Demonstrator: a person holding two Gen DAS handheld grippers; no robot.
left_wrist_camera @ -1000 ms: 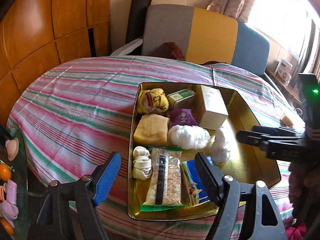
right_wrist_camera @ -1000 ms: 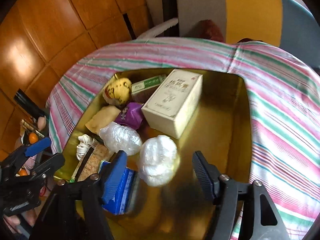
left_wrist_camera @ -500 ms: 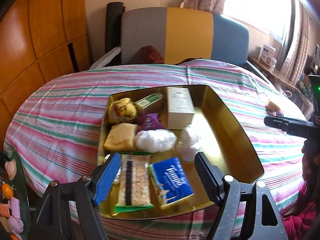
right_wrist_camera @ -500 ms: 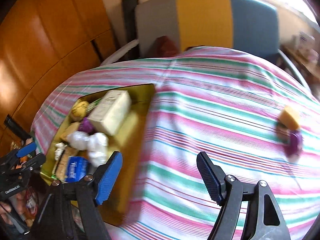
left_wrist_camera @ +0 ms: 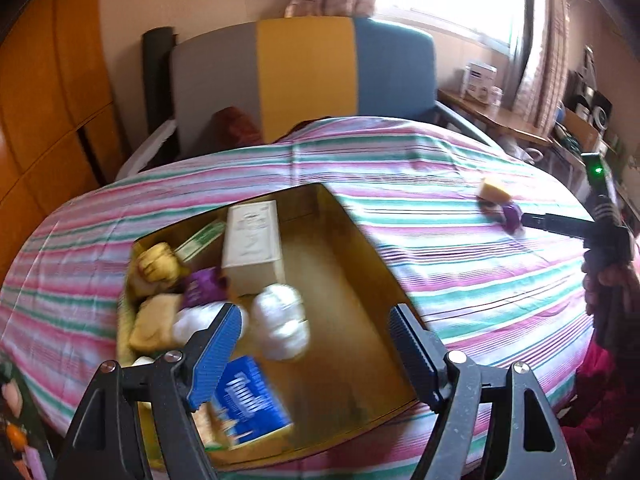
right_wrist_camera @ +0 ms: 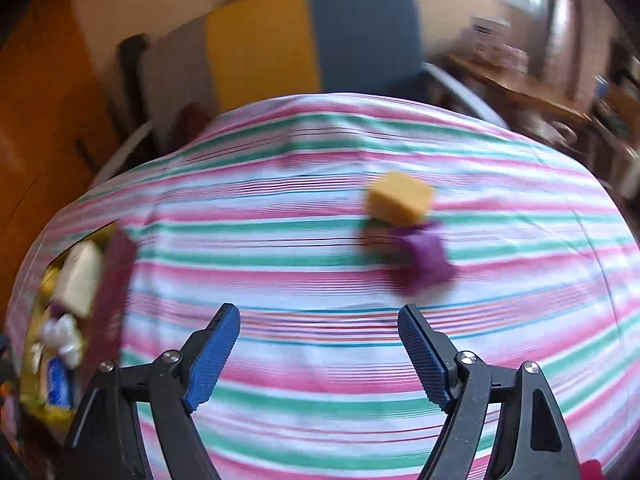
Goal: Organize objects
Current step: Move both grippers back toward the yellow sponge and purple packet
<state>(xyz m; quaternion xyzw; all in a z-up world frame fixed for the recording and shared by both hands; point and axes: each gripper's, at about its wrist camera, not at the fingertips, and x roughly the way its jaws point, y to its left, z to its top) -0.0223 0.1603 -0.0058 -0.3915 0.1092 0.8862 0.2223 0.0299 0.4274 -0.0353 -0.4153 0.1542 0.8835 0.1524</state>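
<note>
A gold tray (left_wrist_camera: 372, 268) on the striped tablecloth holds a cream box (left_wrist_camera: 252, 236), white wrapped lumps (left_wrist_camera: 282, 320), a blue packet (left_wrist_camera: 246, 400), purple and yellow items. My left gripper (left_wrist_camera: 316, 348) is open and empty above the tray's near side. A yellow block (right_wrist_camera: 400, 198) and a purple item (right_wrist_camera: 426, 258) lie together on the cloth. My right gripper (right_wrist_camera: 320, 346) is open and empty, short of them; they also show in the left wrist view (left_wrist_camera: 496, 196). The tray shows at the left of the right wrist view (right_wrist_camera: 60, 410).
A grey, yellow and blue chair (left_wrist_camera: 304, 76) stands behind the round table. Wooden panels (left_wrist_camera: 44, 92) line the left wall. A side table with boxes (left_wrist_camera: 480, 80) stands by the window on the right. The right wrist view is blurred.
My right gripper has swung from over the tray to the right, and faces the yellow block and purple item. My left gripper has turned right, over the tray's empty part.
</note>
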